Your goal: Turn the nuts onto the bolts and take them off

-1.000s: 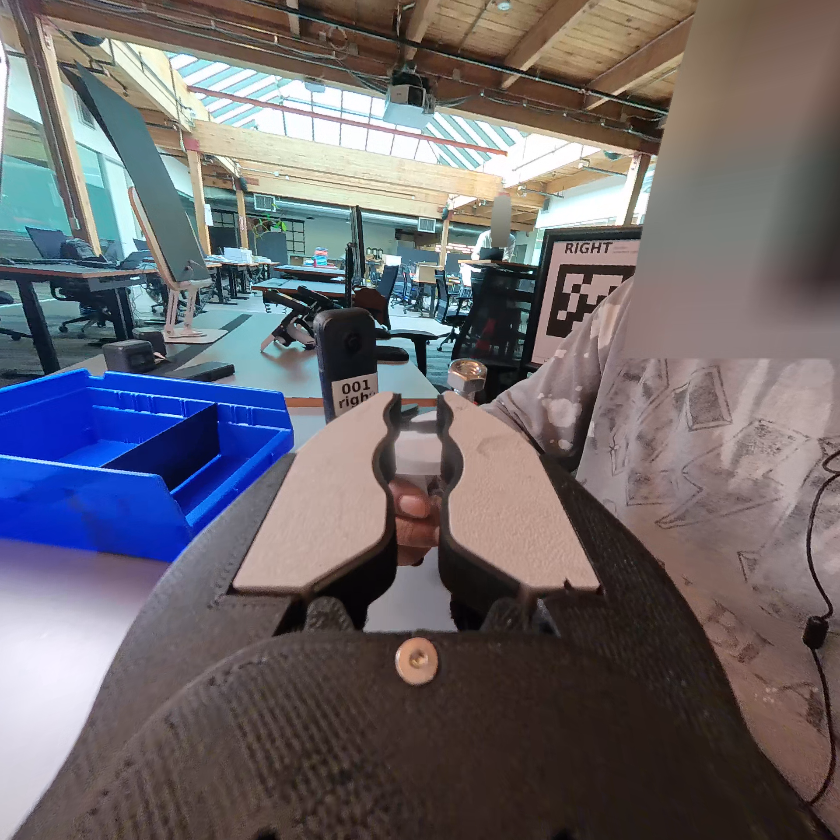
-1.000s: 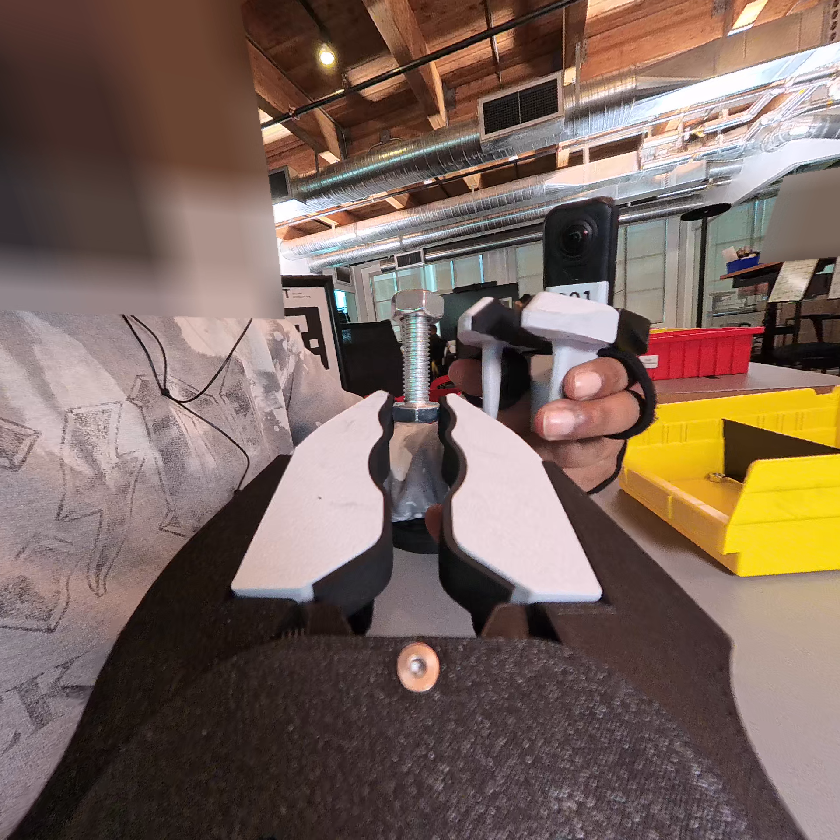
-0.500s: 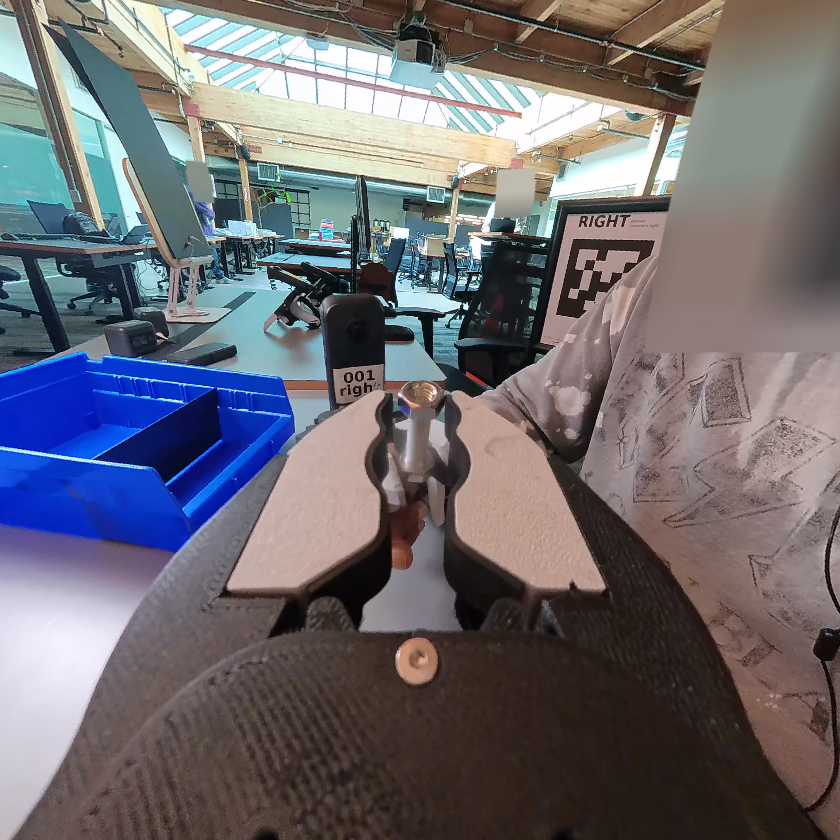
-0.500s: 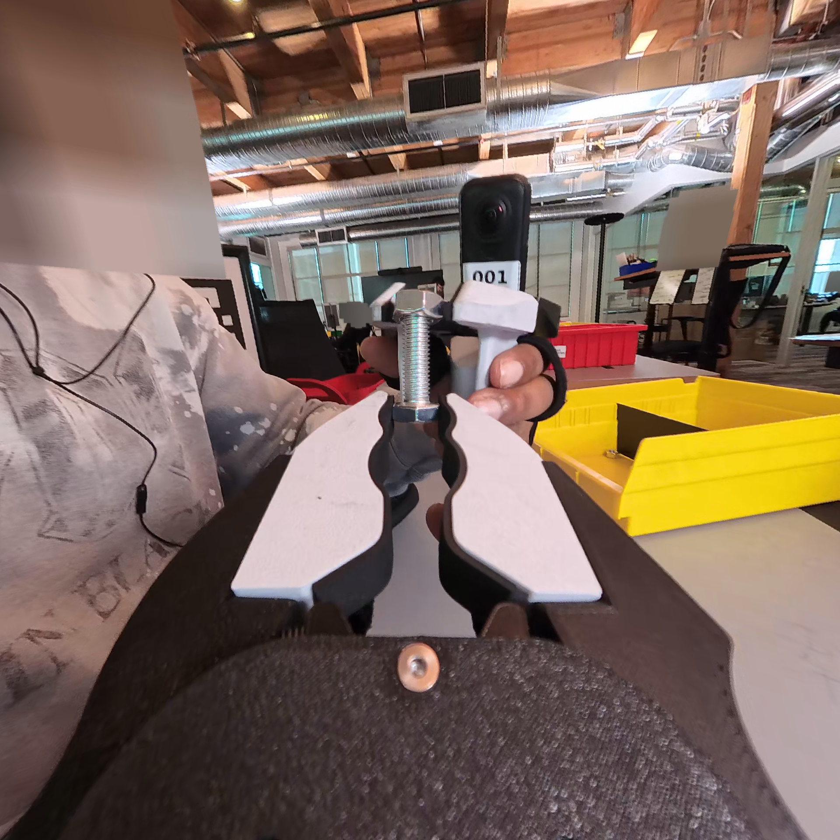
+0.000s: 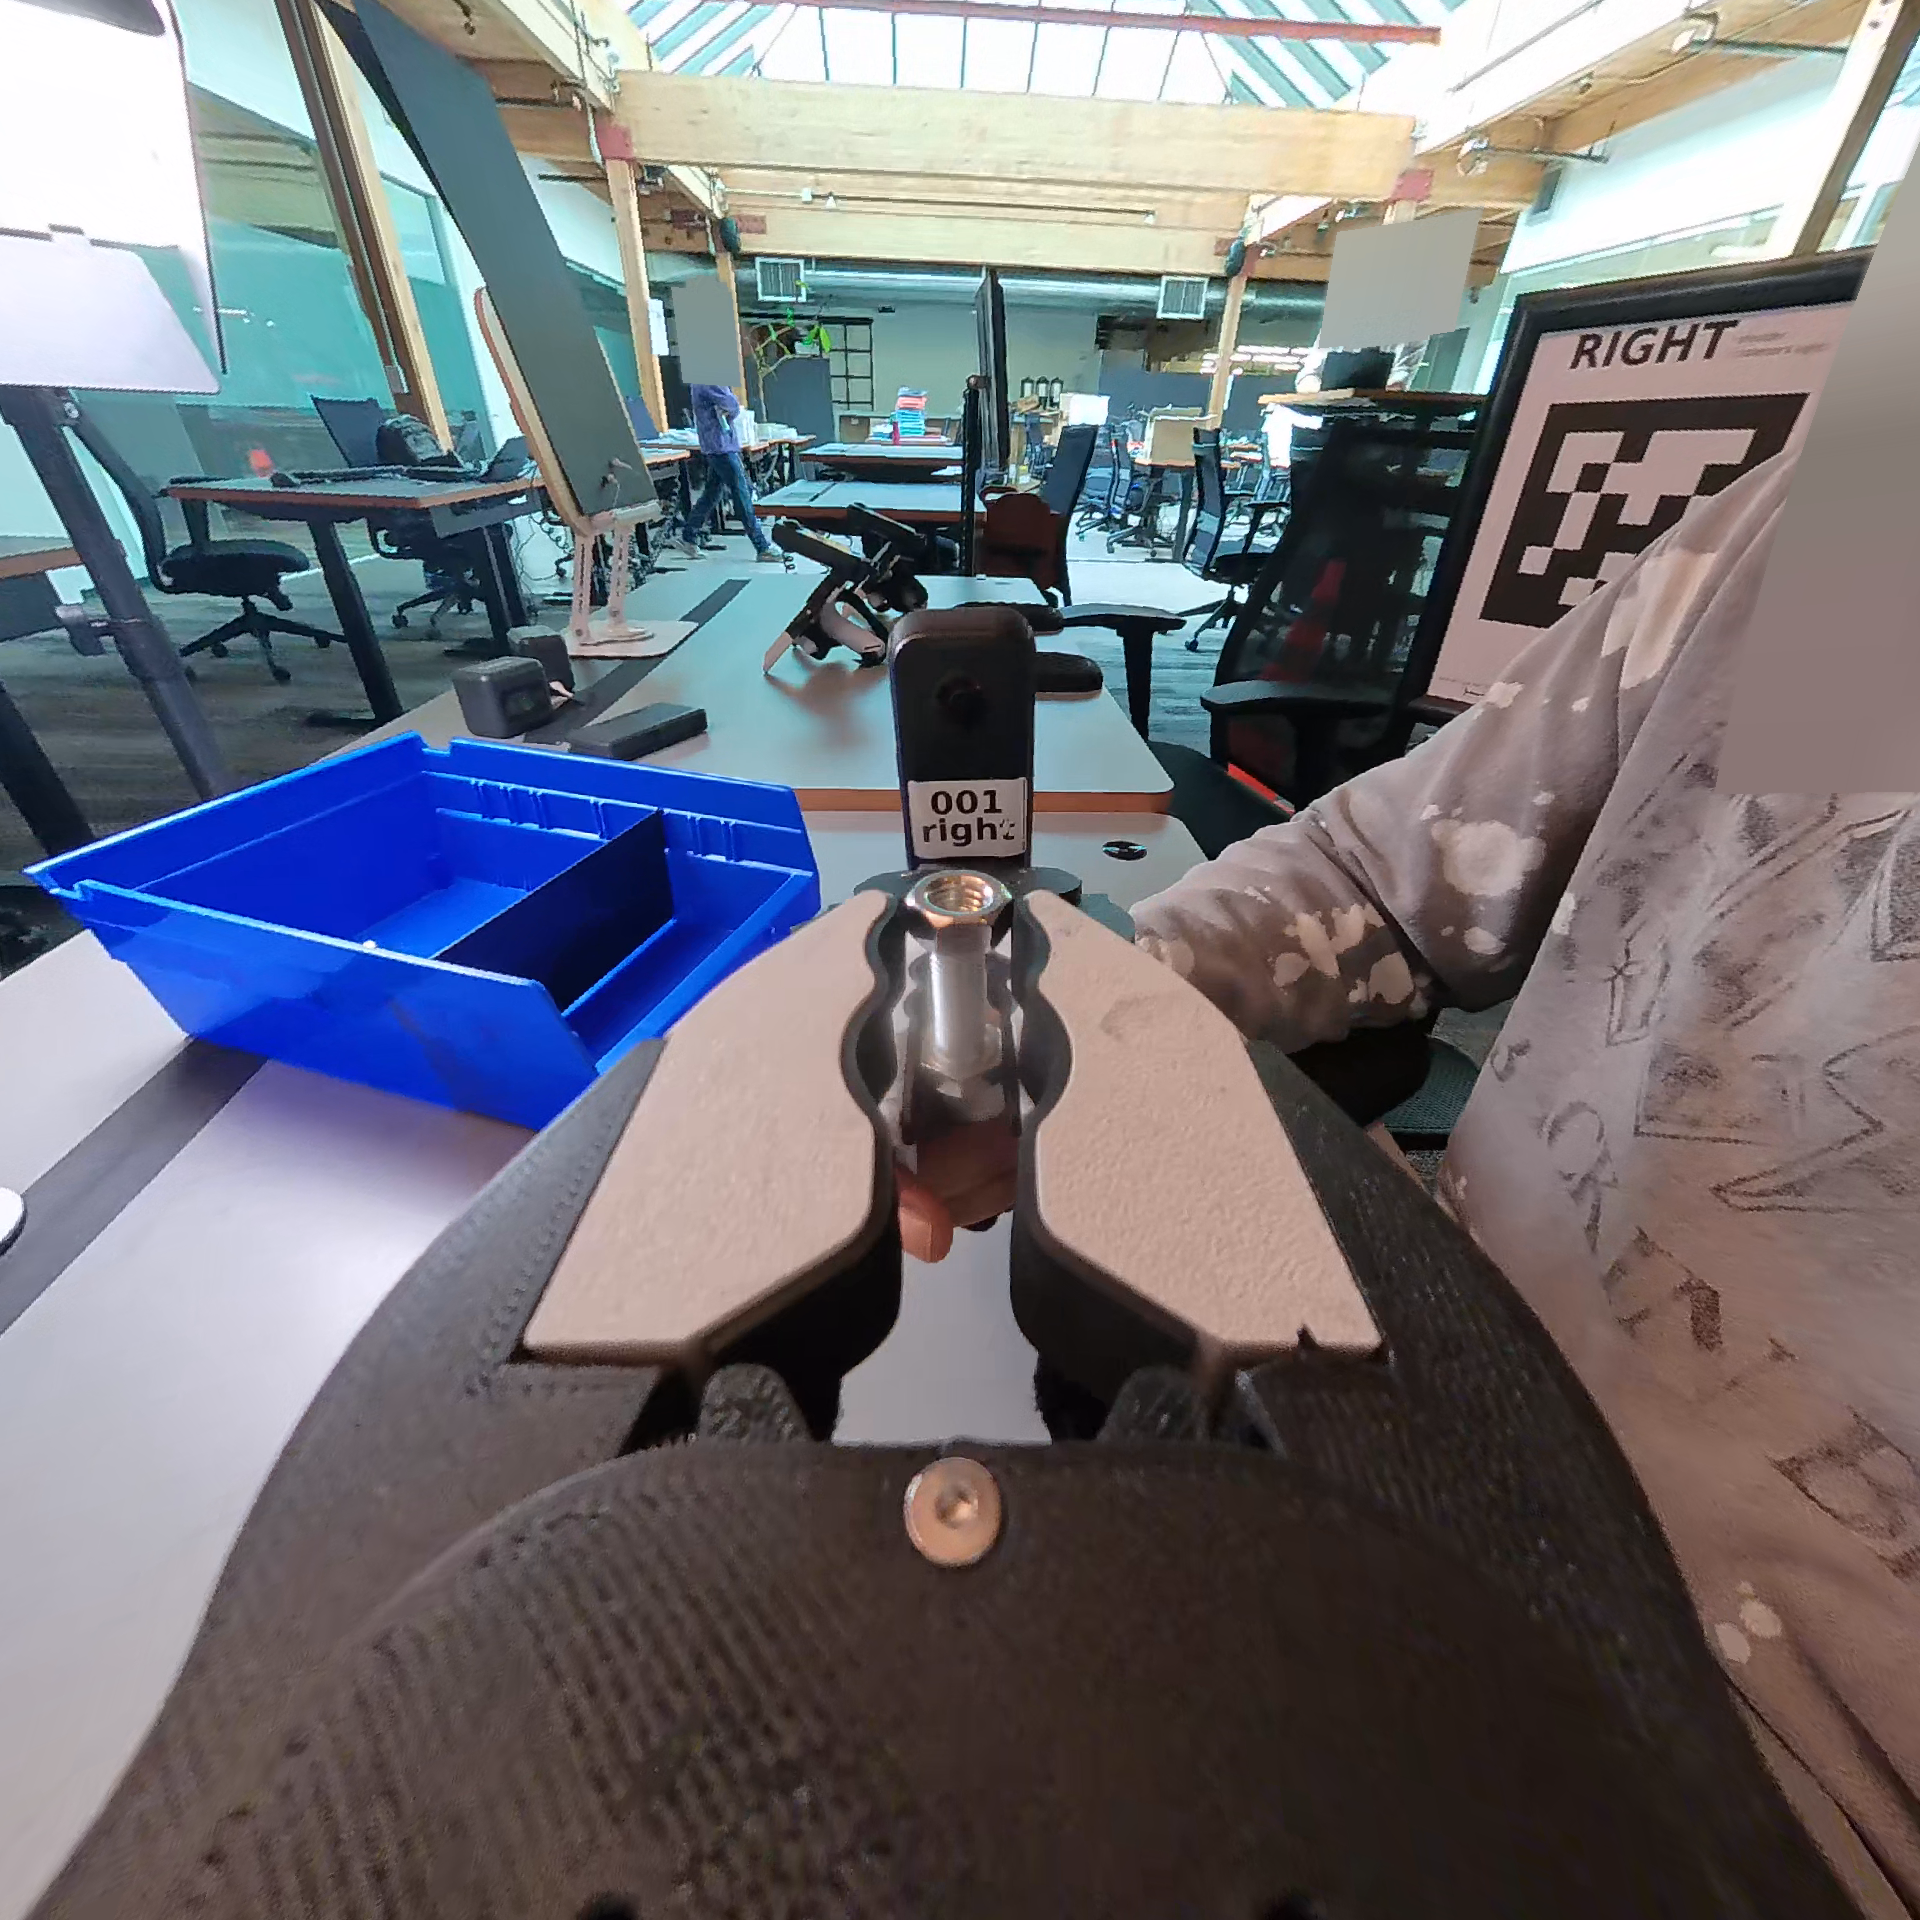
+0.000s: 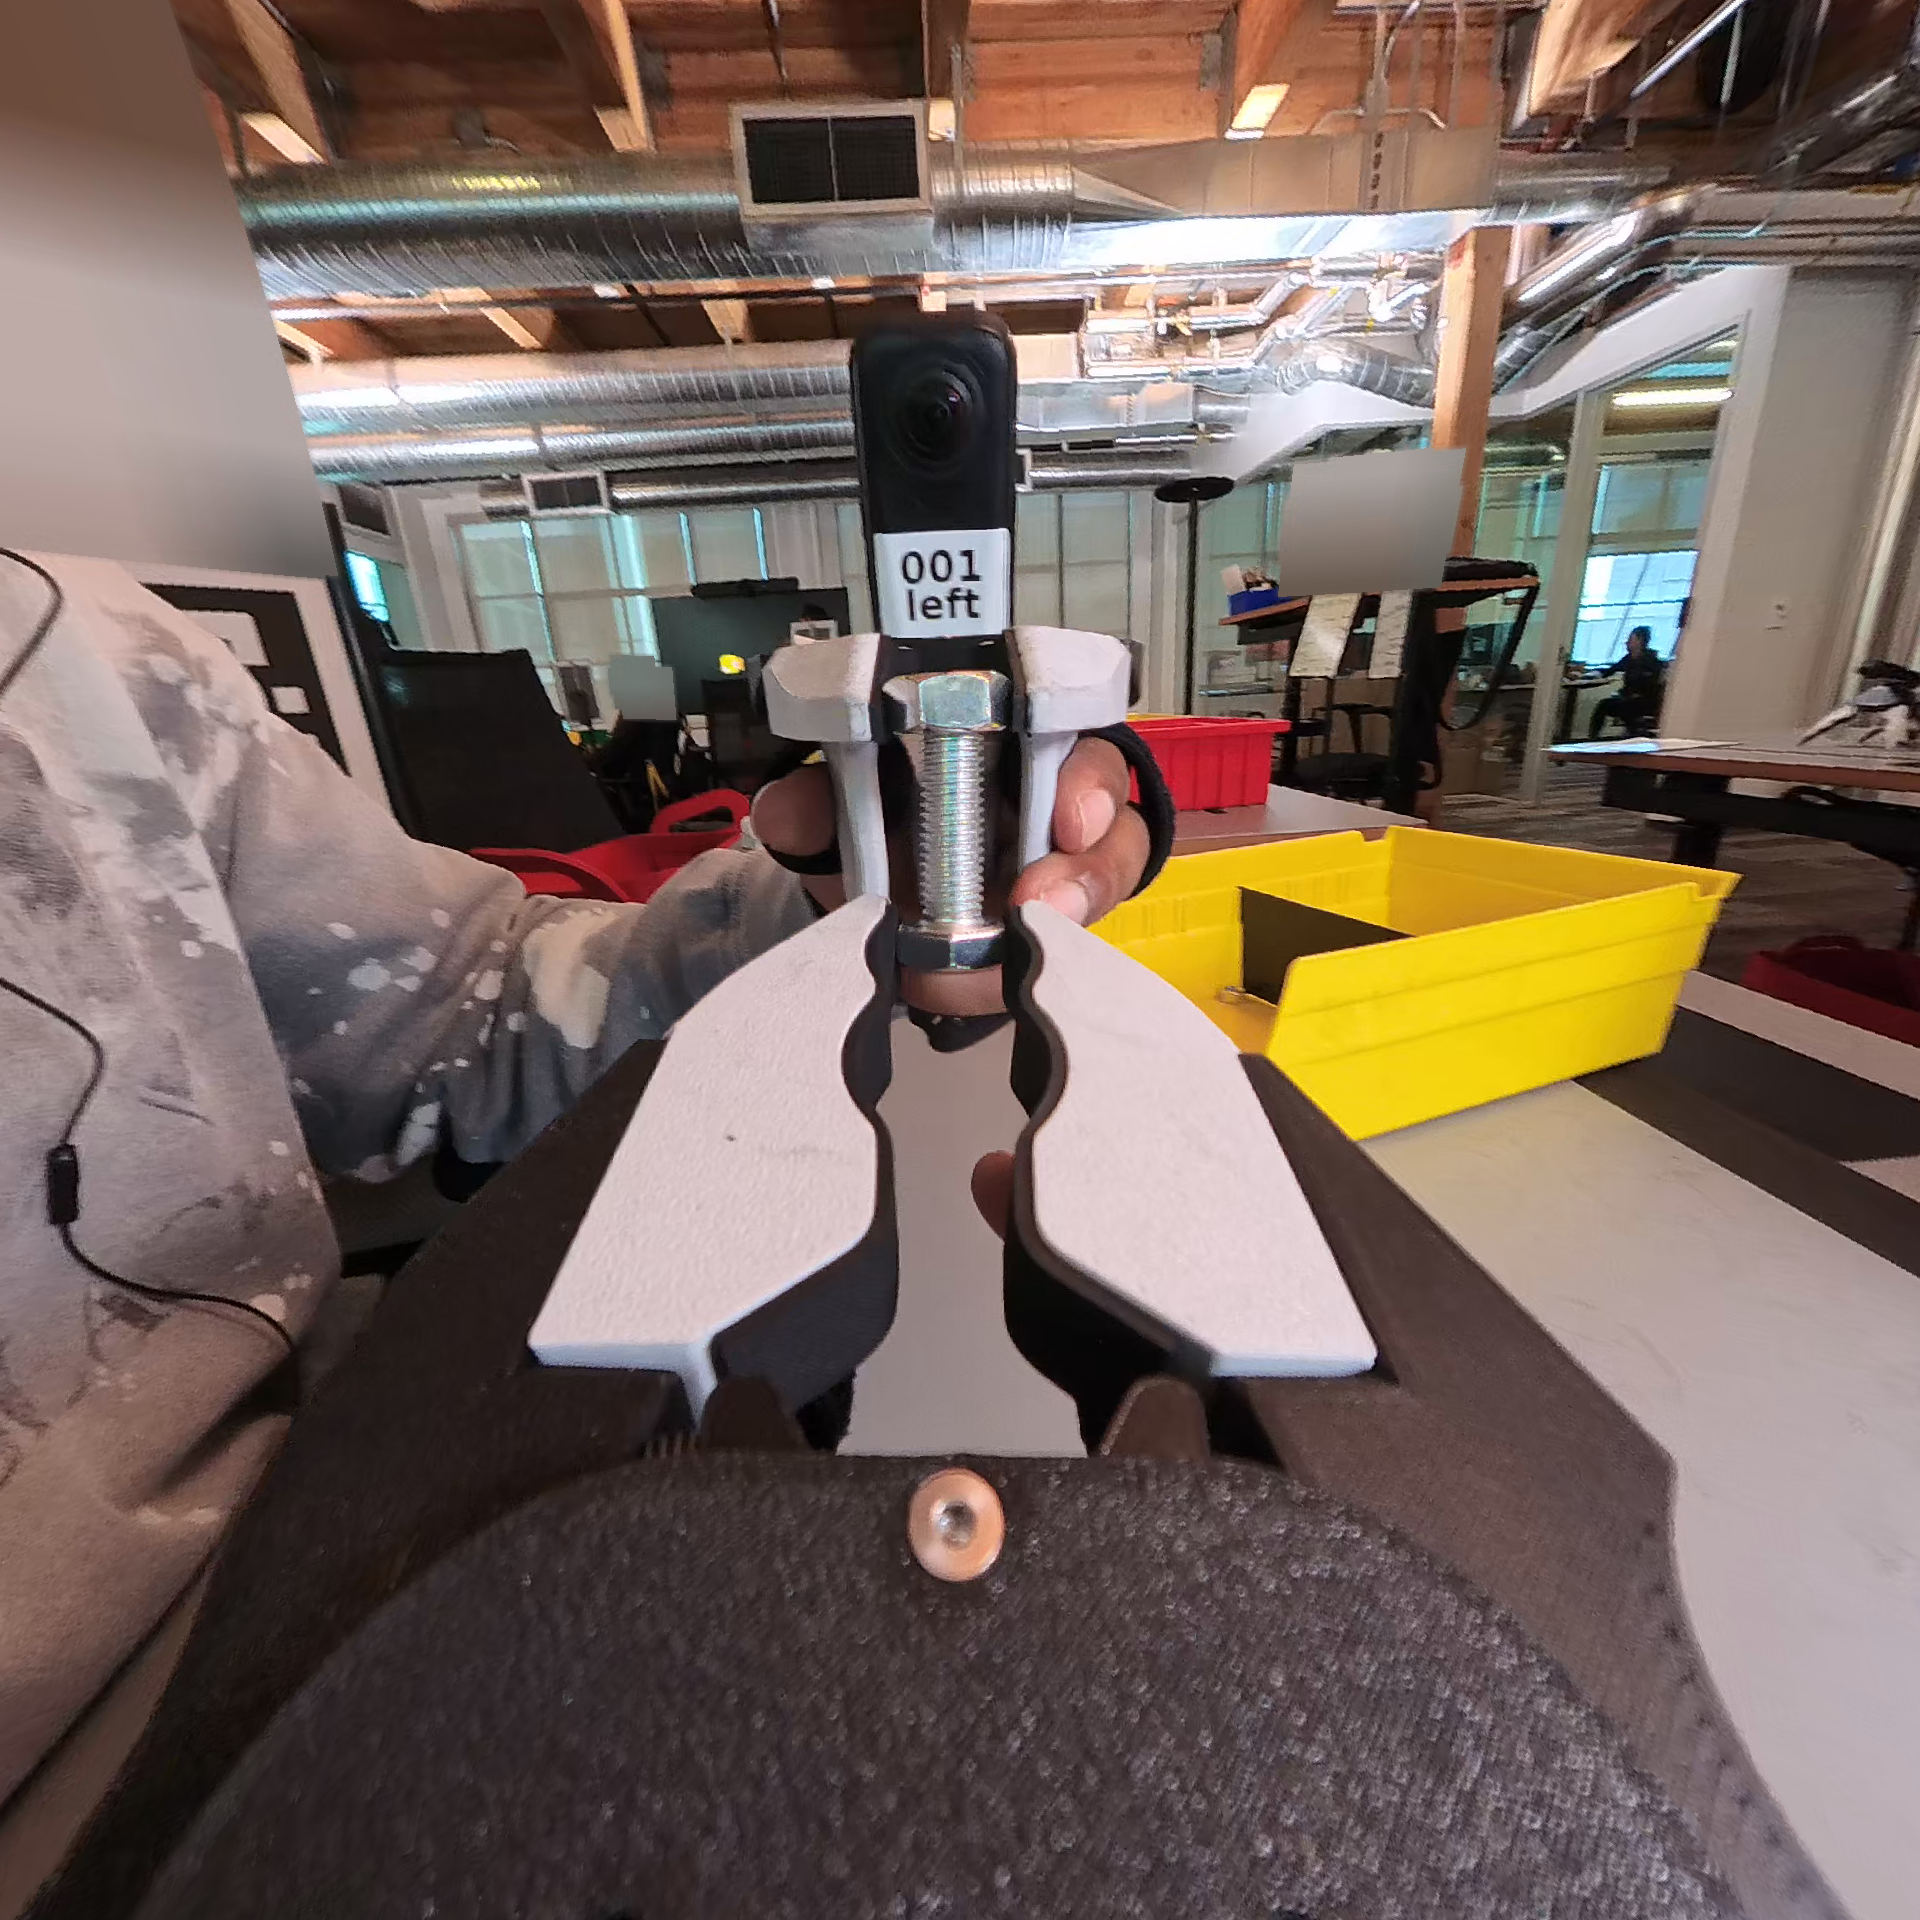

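Bright daylight from skylights and windows, soft shadows, strong wide-angle bending at edges, sharp focus throughout

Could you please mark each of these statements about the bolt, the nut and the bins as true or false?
1. The right hand-held gripper is shut on the silver hex nut at the lower end of the threaded steel bolt. True.
2. The bolt lies flat on the grey table. False: it stands upright in the air, held between the two hand-held grippers.
3. The yellow plastic bin has a black divider inside it. True.
4. The left hand-held gripper is open and clear of the bolt. False: its white fingers clamp the bolt's hex head.
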Demonstrator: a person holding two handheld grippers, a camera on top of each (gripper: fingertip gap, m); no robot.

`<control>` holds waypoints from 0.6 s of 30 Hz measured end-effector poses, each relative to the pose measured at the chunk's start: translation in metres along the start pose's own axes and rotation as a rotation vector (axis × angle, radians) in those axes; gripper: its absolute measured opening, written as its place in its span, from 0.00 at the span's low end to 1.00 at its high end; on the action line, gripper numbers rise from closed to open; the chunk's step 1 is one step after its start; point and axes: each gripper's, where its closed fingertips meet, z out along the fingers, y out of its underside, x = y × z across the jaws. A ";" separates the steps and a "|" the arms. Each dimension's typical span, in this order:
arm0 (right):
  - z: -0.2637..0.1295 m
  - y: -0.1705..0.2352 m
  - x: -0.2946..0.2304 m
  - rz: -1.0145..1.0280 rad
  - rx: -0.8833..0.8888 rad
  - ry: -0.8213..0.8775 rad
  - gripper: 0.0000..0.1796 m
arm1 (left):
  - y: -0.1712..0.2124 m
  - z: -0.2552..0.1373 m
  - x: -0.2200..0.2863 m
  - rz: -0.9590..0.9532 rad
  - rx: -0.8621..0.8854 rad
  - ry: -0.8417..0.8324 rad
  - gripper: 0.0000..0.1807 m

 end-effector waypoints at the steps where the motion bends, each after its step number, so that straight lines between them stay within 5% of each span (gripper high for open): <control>1: 0.000 0.000 -0.002 0.005 0.001 -0.012 0.10 | 0.000 0.000 0.002 0.000 0.000 0.009 0.11; 18: -0.001 -0.012 -0.021 0.009 0.053 -0.123 0.10 | -0.010 -0.008 0.005 0.005 0.031 0.030 0.09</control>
